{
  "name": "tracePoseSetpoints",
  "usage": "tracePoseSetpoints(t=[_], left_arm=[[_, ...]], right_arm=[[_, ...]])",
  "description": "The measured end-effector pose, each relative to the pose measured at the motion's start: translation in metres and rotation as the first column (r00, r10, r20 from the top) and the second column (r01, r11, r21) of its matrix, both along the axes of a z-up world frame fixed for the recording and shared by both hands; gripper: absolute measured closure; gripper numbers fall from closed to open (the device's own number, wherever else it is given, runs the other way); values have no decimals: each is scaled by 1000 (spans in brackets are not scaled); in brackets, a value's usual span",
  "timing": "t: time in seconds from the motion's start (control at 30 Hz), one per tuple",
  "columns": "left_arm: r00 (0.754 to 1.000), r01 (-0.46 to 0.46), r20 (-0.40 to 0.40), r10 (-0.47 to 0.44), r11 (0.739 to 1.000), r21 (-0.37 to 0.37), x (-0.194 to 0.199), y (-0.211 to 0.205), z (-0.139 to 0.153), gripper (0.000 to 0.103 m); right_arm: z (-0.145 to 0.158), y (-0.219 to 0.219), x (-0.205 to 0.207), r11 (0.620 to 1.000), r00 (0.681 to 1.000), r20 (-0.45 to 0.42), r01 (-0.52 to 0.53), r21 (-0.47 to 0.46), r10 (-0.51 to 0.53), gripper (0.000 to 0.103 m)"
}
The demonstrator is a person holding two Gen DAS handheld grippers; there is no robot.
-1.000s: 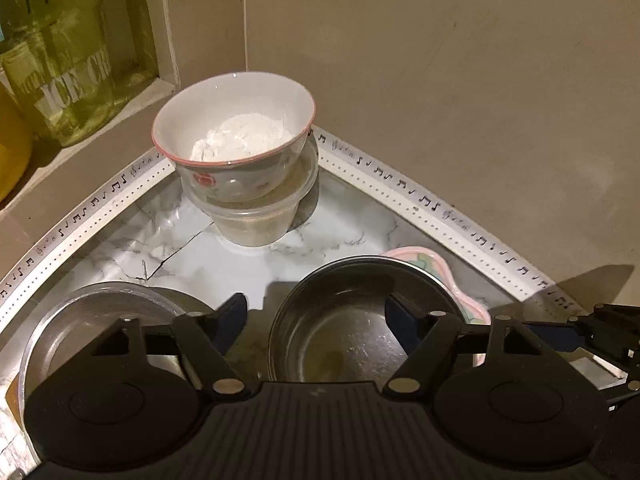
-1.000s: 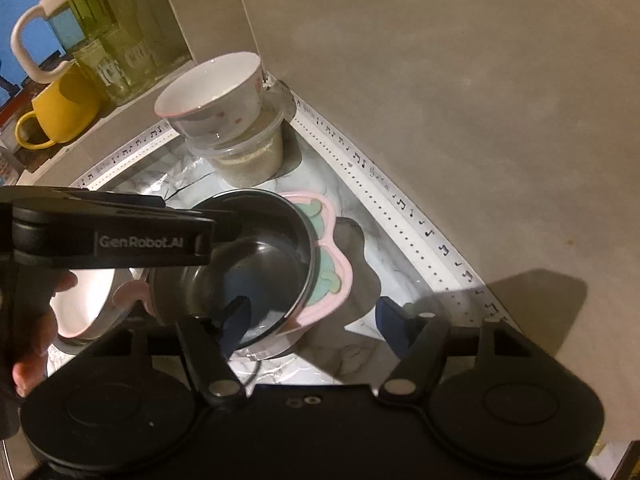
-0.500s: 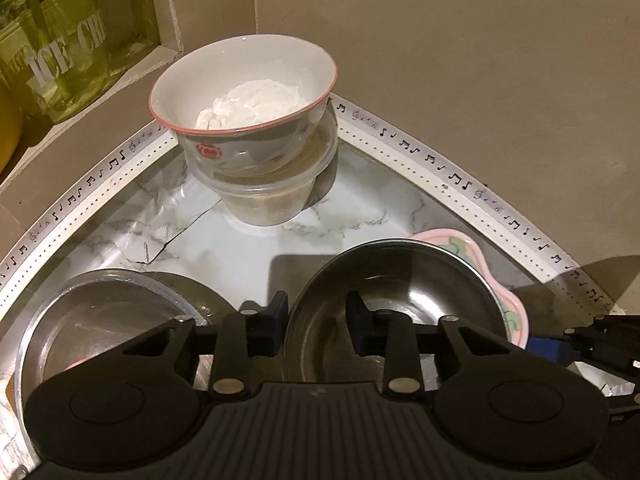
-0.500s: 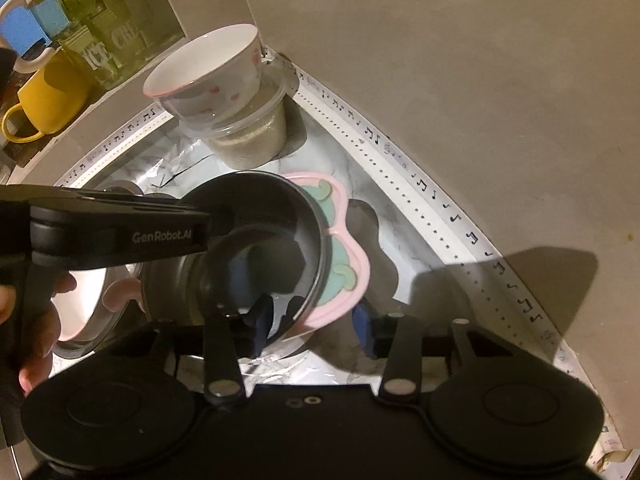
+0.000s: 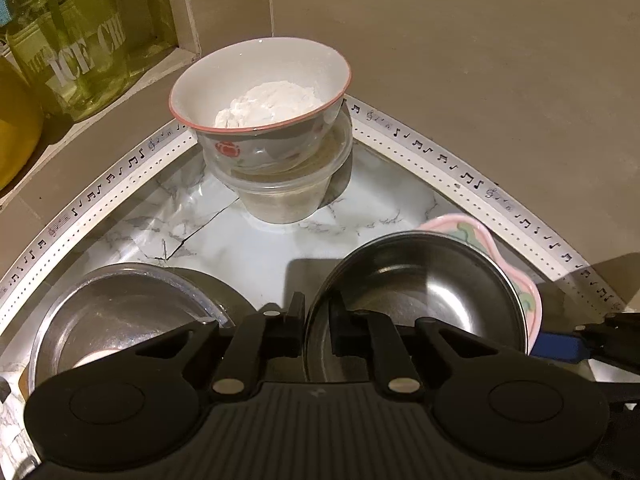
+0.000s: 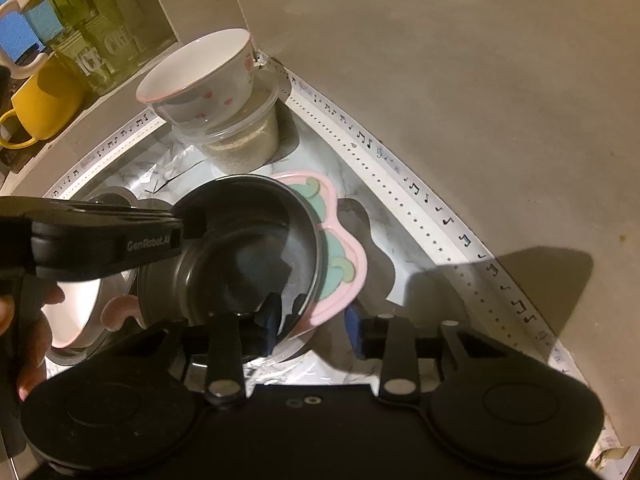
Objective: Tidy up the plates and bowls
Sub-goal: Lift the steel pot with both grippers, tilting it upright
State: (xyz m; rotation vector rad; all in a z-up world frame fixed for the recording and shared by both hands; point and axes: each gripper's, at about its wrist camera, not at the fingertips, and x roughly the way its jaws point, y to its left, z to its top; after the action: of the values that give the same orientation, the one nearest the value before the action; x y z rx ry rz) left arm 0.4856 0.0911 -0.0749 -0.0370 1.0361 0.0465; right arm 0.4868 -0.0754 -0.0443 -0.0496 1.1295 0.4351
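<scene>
Left gripper [image 5: 316, 322]: pinched down on the near-left rim of the steel bowl [image 5: 420, 300], one finger inside, one outside.
Right gripper [image 6: 314, 322]: half open, straddling the near edge of the pink plate [image 6: 344, 256] and the steel bowl's rim; can't tell if it's actually gripping.
Steel bowl: mouth up, slightly tilted, sitting on the pink plate on the marble shelf [image 5: 256, 248].
Pink plate: long axis runs from near to the back corner, sticking out right of the bowl.
Back corner: flour bowl [image 5: 260, 100] nested upright in a clear tub [image 5: 288, 196].
Left side: another metal bowl [image 5: 116, 316].
</scene>
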Motion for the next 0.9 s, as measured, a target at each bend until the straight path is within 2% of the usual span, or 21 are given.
tracePoseSetpoints(t=[0.23, 0.57, 0.9], left_arm=[[1000, 24, 18, -25, 999, 23, -9, -10, 15, 92], [996, 42, 77, -45, 998, 43, -33, -10, 51, 93], [990, -20, 143, 6, 995, 97, -67, 17, 100, 93]], right_arm=[[11, -2, -5, 1000, 1000, 19, -9, -14, 10, 83], [41, -5, -17, 1000, 997, 66, -28, -8, 29, 84], [82, 20, -38, 995, 987, 125, -102, 19, 99, 85]])
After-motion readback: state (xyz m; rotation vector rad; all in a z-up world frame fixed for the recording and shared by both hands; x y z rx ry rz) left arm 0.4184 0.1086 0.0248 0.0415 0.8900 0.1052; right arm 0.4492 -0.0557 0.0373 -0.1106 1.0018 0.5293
